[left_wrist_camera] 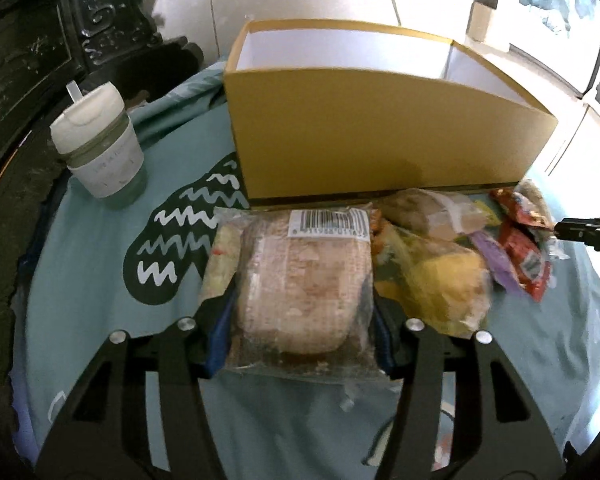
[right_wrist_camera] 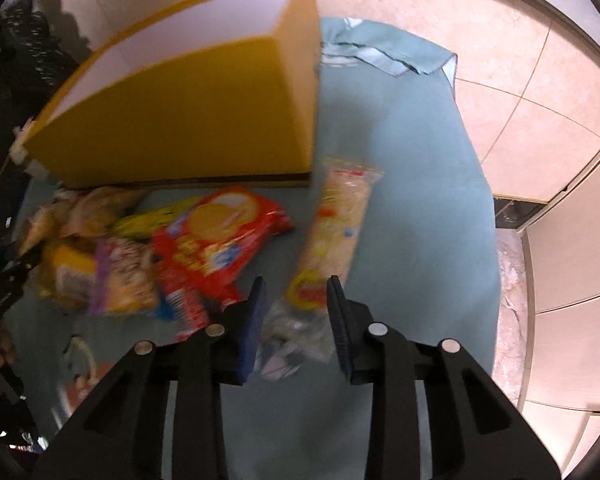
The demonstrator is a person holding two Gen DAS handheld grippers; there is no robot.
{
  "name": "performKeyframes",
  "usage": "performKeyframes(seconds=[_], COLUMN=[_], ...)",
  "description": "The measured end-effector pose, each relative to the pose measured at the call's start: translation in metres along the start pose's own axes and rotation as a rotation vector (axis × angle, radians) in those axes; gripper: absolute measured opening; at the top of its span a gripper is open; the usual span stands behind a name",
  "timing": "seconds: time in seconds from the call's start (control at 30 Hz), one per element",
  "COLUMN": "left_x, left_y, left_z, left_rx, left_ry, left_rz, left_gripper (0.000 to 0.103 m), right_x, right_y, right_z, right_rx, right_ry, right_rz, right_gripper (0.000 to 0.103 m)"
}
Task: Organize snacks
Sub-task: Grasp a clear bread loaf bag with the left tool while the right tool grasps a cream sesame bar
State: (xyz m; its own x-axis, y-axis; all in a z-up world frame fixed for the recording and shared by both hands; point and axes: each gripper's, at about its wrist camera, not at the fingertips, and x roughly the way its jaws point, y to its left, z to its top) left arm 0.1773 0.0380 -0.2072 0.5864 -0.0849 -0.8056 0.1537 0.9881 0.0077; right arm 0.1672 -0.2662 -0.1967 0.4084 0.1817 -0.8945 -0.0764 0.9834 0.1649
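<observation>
Teal cloth-covered desk point(left_wrist_camera: 100, 280). Left tool point(left_wrist_camera: 300, 332) clamps crinkly clear-wrapped bread pack point(left_wrist_camera: 304, 280), barcode end toward rigid yellow cardboard box point(left_wrist_camera: 380, 132). Right tool point(right_wrist_camera: 296, 300) straddles long clear cracker sleeve point(right_wrist_camera: 336, 224), lengthwise toward box; contact unclear.

We are seeing the left gripper point(left_wrist_camera: 302, 320) and right gripper point(right_wrist_camera: 296, 300) showing matching black angular frames with cut-out slots, round silver screw heads on the linkages, and blue ribbed pads point(right_wrist_camera: 253, 320) lining their fingers.

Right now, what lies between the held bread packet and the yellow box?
Nothing: in the left wrist view the bread packet reaches almost to the yellow box, with only a bare sliver of cloth.
</observation>
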Motion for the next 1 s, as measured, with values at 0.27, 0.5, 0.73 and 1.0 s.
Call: performKeyframes(seconds=[0.27,0.5,0.73,1.0], left_x=[-0.025,-0.042,-0.055,-0.067], left_y=[-0.007,-0.011,-0.007,-0.006], left_z=[-0.006,-0.011,-0.014,-0.012], left_rx=[-0.001,0.011,-0.008,-0.047], left_ry=[-0.017,-0.018,-0.031,-0.067], left_rz=[-0.01,0.013,0.03,-0.008], left_gripper=[0.057,0.057,0.057,0.057], right_x=[-0.009,0.037,0.051,-0.011], right_y=[-0.019,-0.021,-0.009,-0.015], right_z=[0.005,0.038,0.029,0.003], right_rx=[0.117,0.144,0.042,0.024], right_ry=[-0.017,0.023,0.076,-0.024], right_rz=[-0.026,-0.087,-0.131,0.001], right_gripper=[0.034,0.034,0.031,0.028])
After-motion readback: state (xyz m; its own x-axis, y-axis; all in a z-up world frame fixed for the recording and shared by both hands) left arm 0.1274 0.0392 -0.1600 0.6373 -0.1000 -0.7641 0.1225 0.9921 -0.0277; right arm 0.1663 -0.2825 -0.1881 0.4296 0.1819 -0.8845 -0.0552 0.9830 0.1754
